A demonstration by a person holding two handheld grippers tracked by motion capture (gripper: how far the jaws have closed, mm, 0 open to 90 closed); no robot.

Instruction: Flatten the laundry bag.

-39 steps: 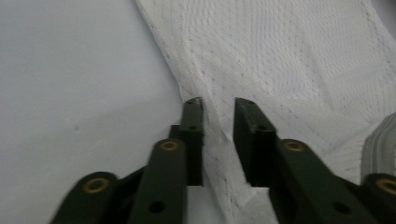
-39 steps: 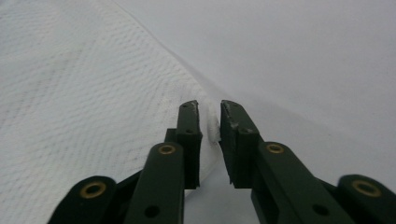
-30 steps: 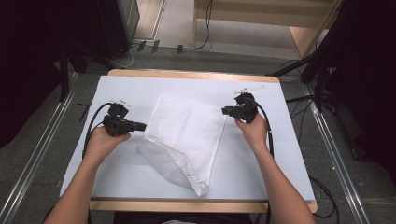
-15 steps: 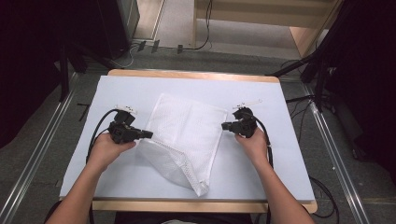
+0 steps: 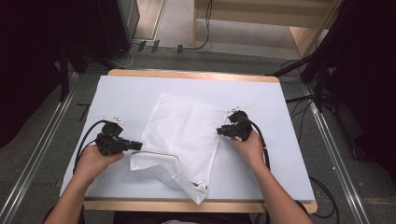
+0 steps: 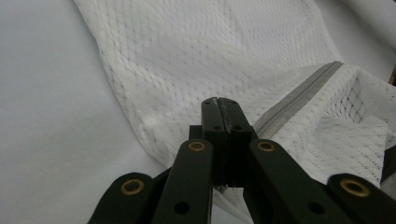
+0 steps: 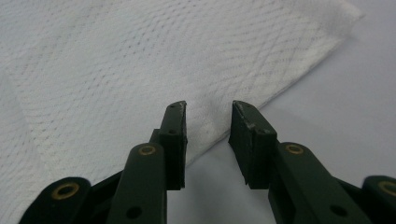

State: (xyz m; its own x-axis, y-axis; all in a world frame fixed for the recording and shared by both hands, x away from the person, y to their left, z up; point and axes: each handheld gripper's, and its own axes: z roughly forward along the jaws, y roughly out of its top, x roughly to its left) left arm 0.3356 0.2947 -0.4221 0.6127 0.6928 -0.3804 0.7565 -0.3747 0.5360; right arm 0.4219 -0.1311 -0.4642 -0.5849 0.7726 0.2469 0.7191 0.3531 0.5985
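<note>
A white mesh laundry bag (image 5: 182, 135) lies flat and slanted on the white table mat (image 5: 126, 93). A grey zipper (image 6: 299, 95) runs along its near-left edge, where the fabric is bunched. My left gripper (image 5: 139, 145) is shut, its tips (image 6: 219, 103) low over the bag (image 6: 210, 51) beside the zipper. I cannot tell if mesh is pinched. At the bag's right edge, my right gripper (image 5: 219, 131) is open, and its jaws have just been opening. That edge of the bag (image 7: 116, 60) lies under the gap in the right gripper (image 7: 209, 109), and no pad presses on it.
The wooden table edge (image 5: 196, 74) borders the mat at the far side. Metal rails (image 5: 42, 154) run along the floor on both sides. Cables (image 5: 205, 32) and dark stands (image 5: 322, 70) lie beyond the table. Bare mat stretches to the left and right of the bag.
Both hands have come toward the near side of the table. The left gripper now sits at the bag's left edge. The right gripper's jaws stand wider apart than before.
</note>
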